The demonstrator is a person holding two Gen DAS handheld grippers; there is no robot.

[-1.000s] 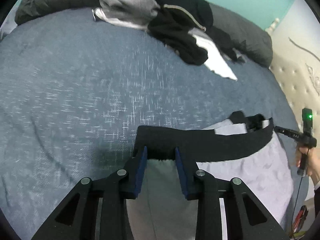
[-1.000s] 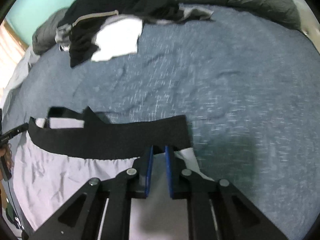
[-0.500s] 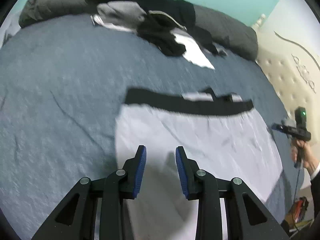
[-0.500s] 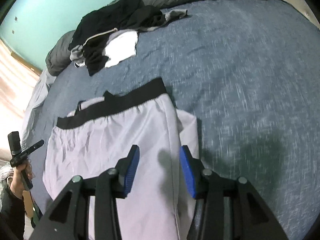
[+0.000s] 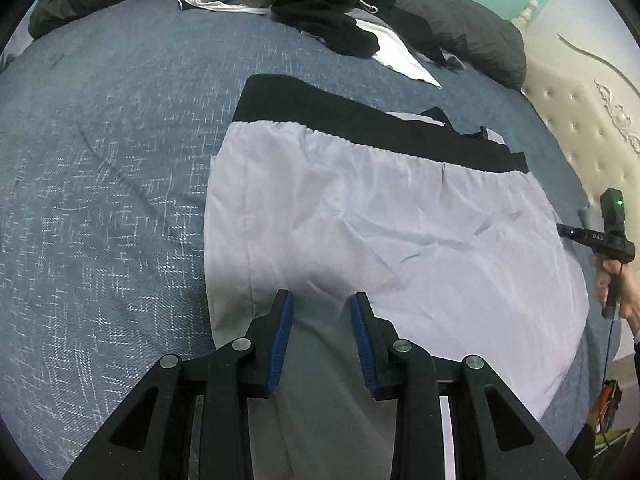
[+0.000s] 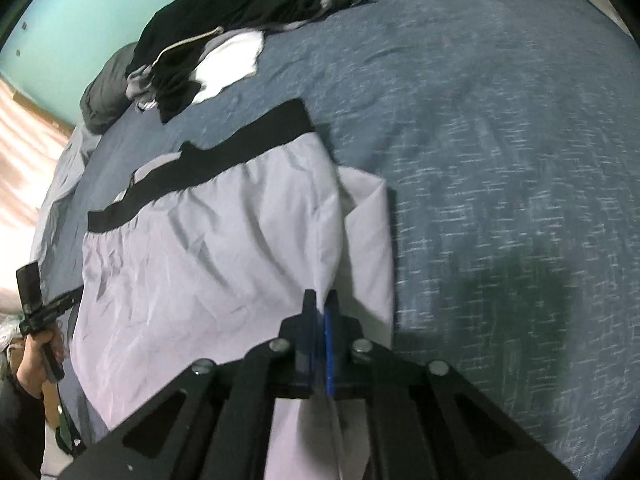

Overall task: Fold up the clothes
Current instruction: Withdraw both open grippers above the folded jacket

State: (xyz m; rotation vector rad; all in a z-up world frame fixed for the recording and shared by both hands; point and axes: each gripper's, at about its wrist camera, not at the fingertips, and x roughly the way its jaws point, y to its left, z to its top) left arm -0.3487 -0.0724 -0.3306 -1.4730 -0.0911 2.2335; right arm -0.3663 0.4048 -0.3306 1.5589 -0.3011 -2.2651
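pinching shorts [image 6: 208, 248], right claw [image 6: 321, 300] just closed

Two close, down-tilted views of shorts [image 5: 380, 216]

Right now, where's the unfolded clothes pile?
The clothes pile sits at the bed's far edge against the dark pillows, beyond the shorts' black waistband.

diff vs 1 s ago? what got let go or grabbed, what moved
Both tongs let go of the black waistband; the light grey shorts now lie spread flat on the blue bedspread, and both views have pulled back toward the hem. The left tongs stand open over the fabric. The right tongs opened and have just closed on the shorts' side edge. Unchanged: the clothes pile by the pillows.
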